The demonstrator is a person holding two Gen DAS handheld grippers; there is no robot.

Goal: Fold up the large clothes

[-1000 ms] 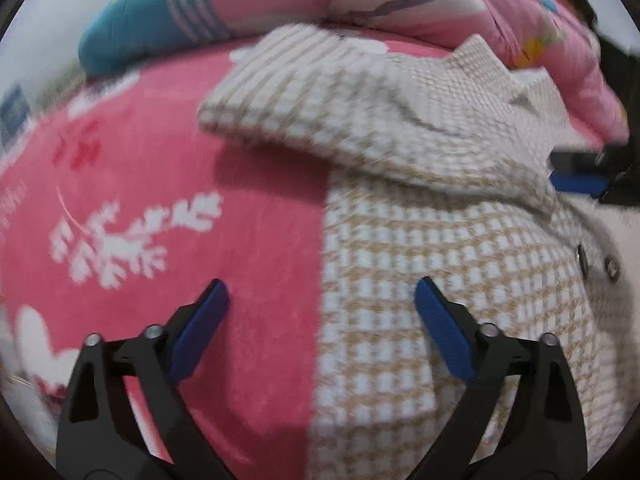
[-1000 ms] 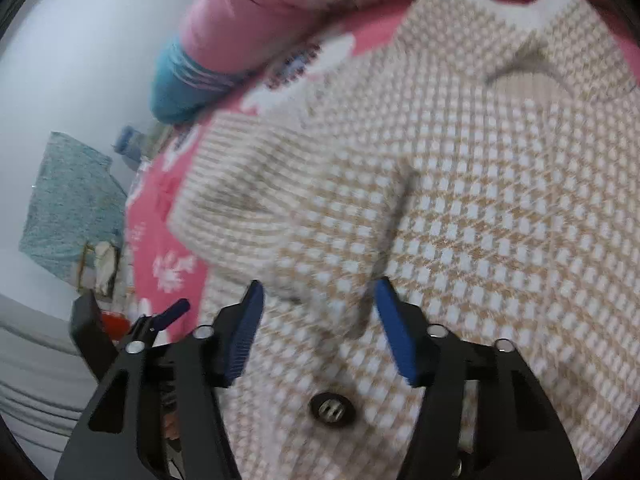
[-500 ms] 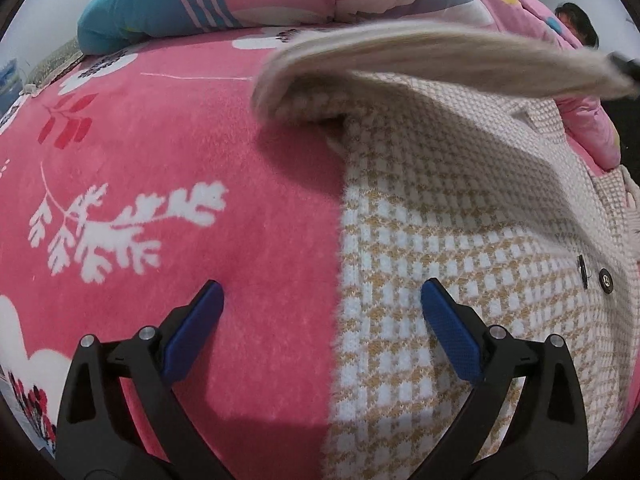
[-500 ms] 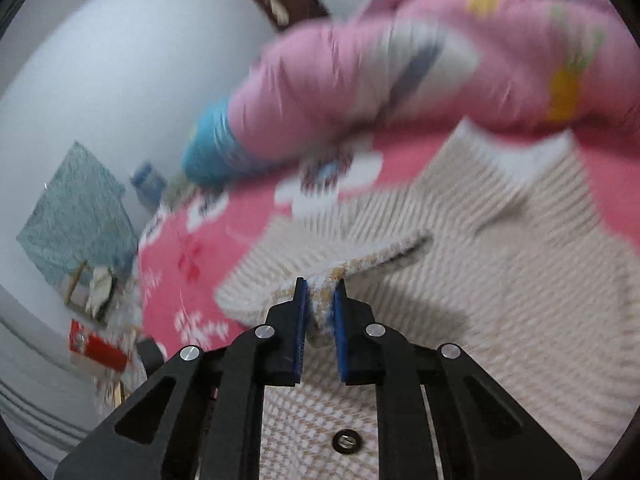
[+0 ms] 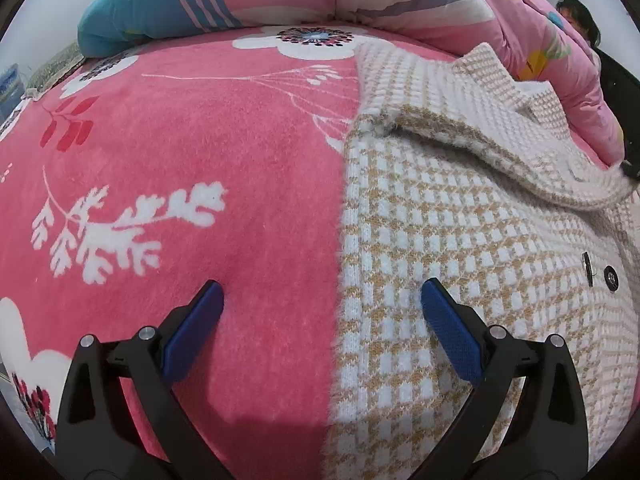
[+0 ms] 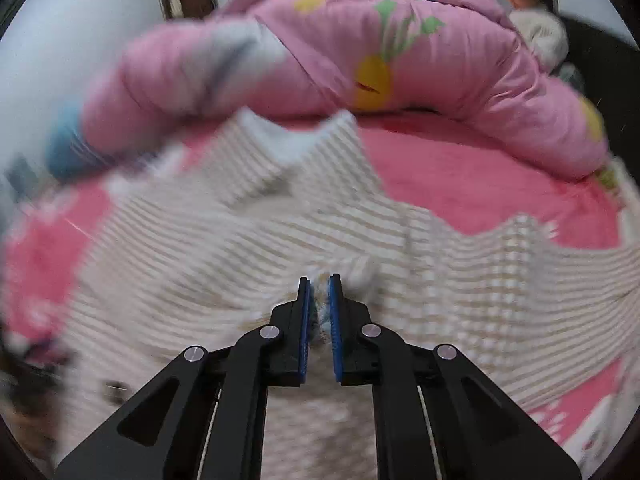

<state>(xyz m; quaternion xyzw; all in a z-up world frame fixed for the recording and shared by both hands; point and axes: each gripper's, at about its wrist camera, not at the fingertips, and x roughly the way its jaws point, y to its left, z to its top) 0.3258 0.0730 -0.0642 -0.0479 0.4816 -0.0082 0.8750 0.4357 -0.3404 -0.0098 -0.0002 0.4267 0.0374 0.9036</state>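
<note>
Sleeve of the beige-and-white checked knit cardigan has swung across its front on the pink floral fleece blanket. Right gripper pinches the cuff; left gripper hovers spread wide. Lay the sleeve flat, square to the side seam, before letting go.
</note>
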